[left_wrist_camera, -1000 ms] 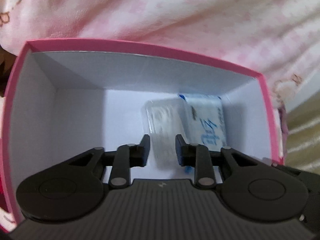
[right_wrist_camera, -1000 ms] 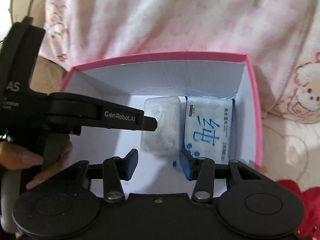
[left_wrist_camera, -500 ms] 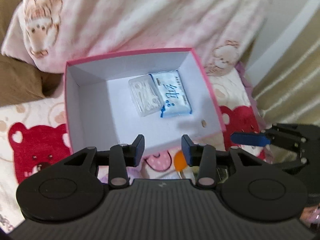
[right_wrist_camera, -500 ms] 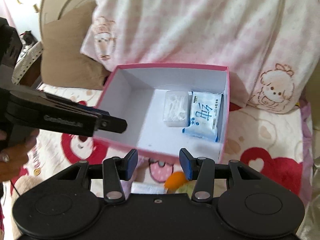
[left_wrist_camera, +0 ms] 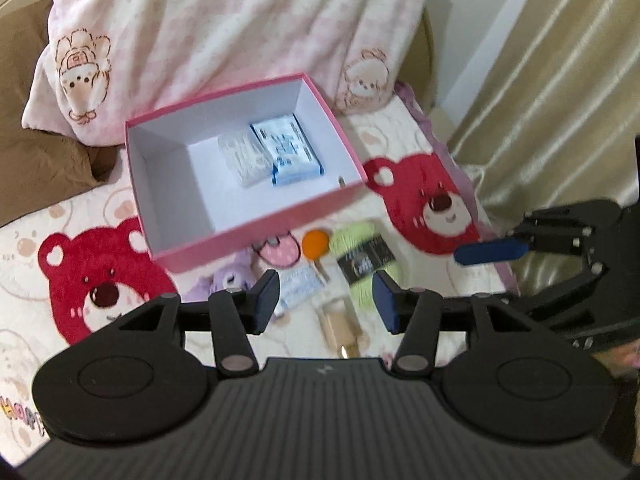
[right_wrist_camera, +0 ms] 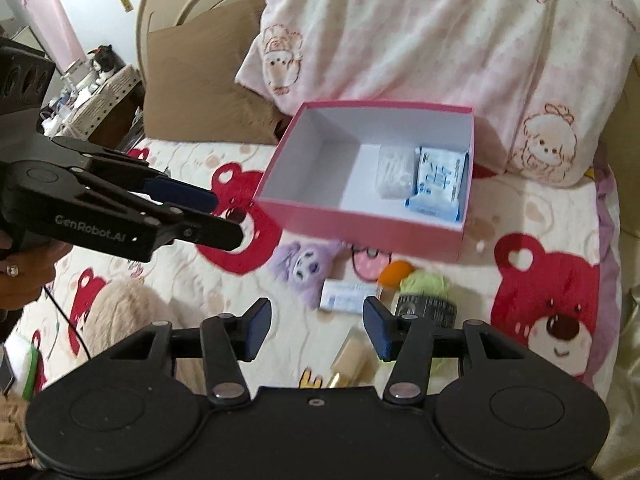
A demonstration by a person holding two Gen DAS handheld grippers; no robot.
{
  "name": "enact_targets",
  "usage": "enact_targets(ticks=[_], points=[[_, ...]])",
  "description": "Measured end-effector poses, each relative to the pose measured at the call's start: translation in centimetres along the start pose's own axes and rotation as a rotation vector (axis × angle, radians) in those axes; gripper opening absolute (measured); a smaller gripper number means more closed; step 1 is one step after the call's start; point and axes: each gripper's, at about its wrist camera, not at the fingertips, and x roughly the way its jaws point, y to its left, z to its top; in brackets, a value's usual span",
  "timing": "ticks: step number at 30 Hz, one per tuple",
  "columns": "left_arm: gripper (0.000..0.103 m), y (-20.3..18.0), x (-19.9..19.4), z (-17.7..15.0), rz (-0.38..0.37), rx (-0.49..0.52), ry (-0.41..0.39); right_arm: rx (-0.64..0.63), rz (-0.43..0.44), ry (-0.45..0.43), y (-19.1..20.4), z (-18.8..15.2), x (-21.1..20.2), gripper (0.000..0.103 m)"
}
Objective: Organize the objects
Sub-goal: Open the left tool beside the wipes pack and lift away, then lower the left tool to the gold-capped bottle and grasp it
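Both grippers hang above the bed with nothing between their pads: the left gripper (left_wrist_camera: 326, 300) and the right gripper (right_wrist_camera: 316, 330) each have their jaws spread, having just been opening. On the bear-print blanket (right_wrist_camera: 548, 280) sits the pink box (right_wrist_camera: 360, 222), its lid off. Inside, against the far right corner, a clear packet (right_wrist_camera: 394, 174) lies touching a blue-and-white tissue pack (right_wrist_camera: 438, 178) on its right. In front of the box, on the blanket, are a purple plush (right_wrist_camera: 302, 266), an orange ball (right_wrist_camera: 394, 272), a green yarn skein (right_wrist_camera: 426, 290), a small white-and-blue packet (right_wrist_camera: 346, 296) and a beige tube (right_wrist_camera: 350, 356). A pink-and-white quilt (right_wrist_camera: 440, 40) is heaped behind the box.
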Motion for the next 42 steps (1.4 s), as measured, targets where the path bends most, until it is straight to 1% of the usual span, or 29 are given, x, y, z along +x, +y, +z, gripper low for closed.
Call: enact_targets(ticks=[4,7,9,11,13,14,15,18,21,23,26,31,35,36,39,42], points=[[0.055,-0.5,-0.4,-2.5,0.000,0.005,0.028,-0.023,-0.011,0.018,0.6,-2.0,-0.5,0.062],[0.059,-0.9,-0.5,-4.5,0.004,0.018,0.046,-0.026,-0.011,0.036,0.7,-3.5,-0.3,0.066],[0.064,-1.0,-0.4,-5.8,0.004,0.017,0.049,-0.030,-0.005,0.050,0.7,-4.4,0.1,0.073],[0.066,-1.0,0.1,-7.0,-0.003,0.010,0.057,-0.029,0.002,0.064,0.7,-5.2,0.7,0.076],[0.072,-1.0,0.7,-8.1,-0.002,-0.003,0.060,-0.043,0.002,0.077,0.8,-6.0,1.4,0.080],[0.078,-0.9,1.1,-8.5,-0.004,-0.002,0.059,-0.056,0.001,0.086,0.9,-6.4,1.9,0.082],[0.083,-0.9,1.4,-8.9,-0.005,-0.005,0.056,-0.071,0.002,0.097,1.0,-6.9,2.5,0.084],[0.089,-0.5,2.7,-9.9,-0.008,-0.027,0.060,-0.094,0.022,0.111,0.9,-7.9,4.1,0.084],[0.091,0.2,4.3,-10.5,-0.016,-0.064,0.091,-0.114,0.041,0.114,0.8,-8.7,5.7,0.084],[0.091,0.5,5.3,-10.8,-0.010,-0.087,0.099,-0.136,0.041,0.109,0.8,-9.0,6.6,0.084],[0.090,0.7,6.9,-11.3,0.000,-0.117,0.100,-0.177,0.032,0.111,1.0,-9.3,8.3,0.084],[0.088,0.8,9.4,-11.8,-0.035,-0.138,0.078,-0.227,0.013,0.120,1.4,-9.3,11.0,0.083],[0.087,1.0,11.0,-11.6,-0.048,-0.152,0.034,-0.199,0.006,0.152,0.9,-8.9,12.9,0.083],[0.087,1.2,11.4,-11.5,-0.052,-0.159,0.027,-0.190,0.004,0.158,0.8,-8.8,13.3,0.081],[0.087,2.1,12.7,-11.3,-0.045,-0.221,0.010,-0.155,-0.005,0.173,0.4,-8.5,14.5,0.078],[0.087,3.0,14.5,-11.2,-0.075,-0.275,0.025,-0.116,-0.009,0.187,-0.1,-8.4,15.8,0.076]])
